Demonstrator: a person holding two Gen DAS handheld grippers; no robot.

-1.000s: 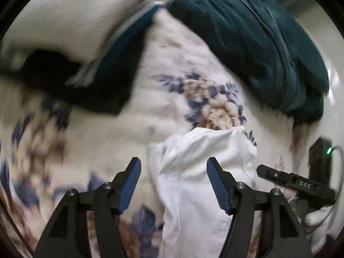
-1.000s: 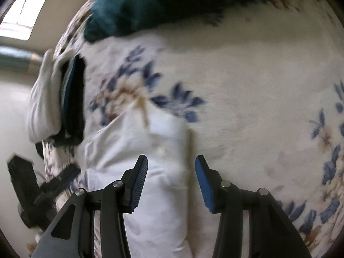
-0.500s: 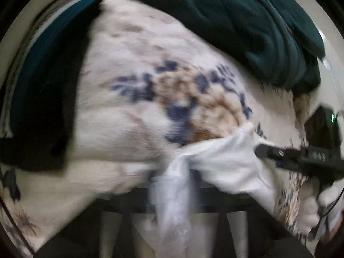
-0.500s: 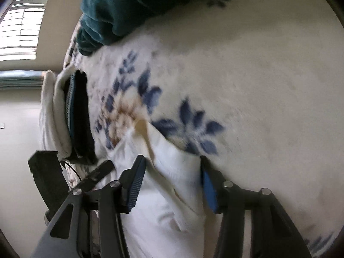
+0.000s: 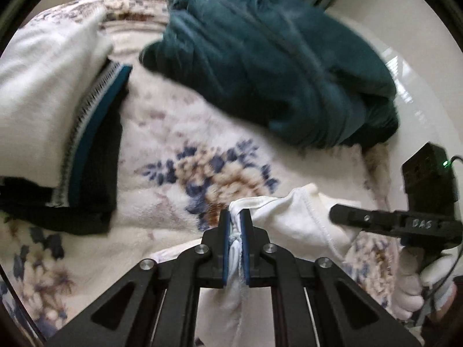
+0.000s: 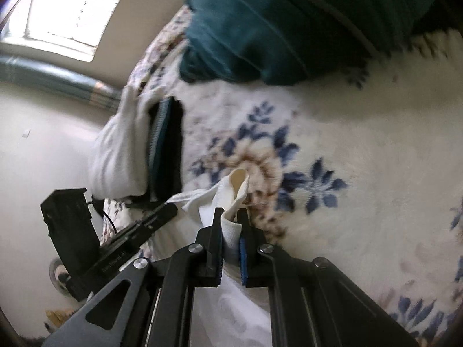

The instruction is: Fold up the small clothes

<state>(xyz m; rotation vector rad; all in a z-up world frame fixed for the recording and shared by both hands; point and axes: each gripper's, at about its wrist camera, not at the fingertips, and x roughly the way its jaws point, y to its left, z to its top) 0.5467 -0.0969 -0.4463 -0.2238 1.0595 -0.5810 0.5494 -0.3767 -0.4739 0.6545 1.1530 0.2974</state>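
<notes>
A small white garment lies on a cream bed cover with blue flowers. My left gripper is shut on one bunched edge of it, cloth pinched between the blue pads. My right gripper is shut on another edge of the same garment, which rises in a fold above its fingertips. The right gripper also shows at the right of the left wrist view, and the left gripper at the left of the right wrist view. The garment hangs stretched between both grippers.
A dark teal blanket is heaped at the far side of the bed. A stack of folded clothes, white over teal and black, lies at the left. A window and wall are beyond the bed edge.
Both grippers went from open around the white garment to shut on its edges. They have lifted the cloth off the bed cover.
</notes>
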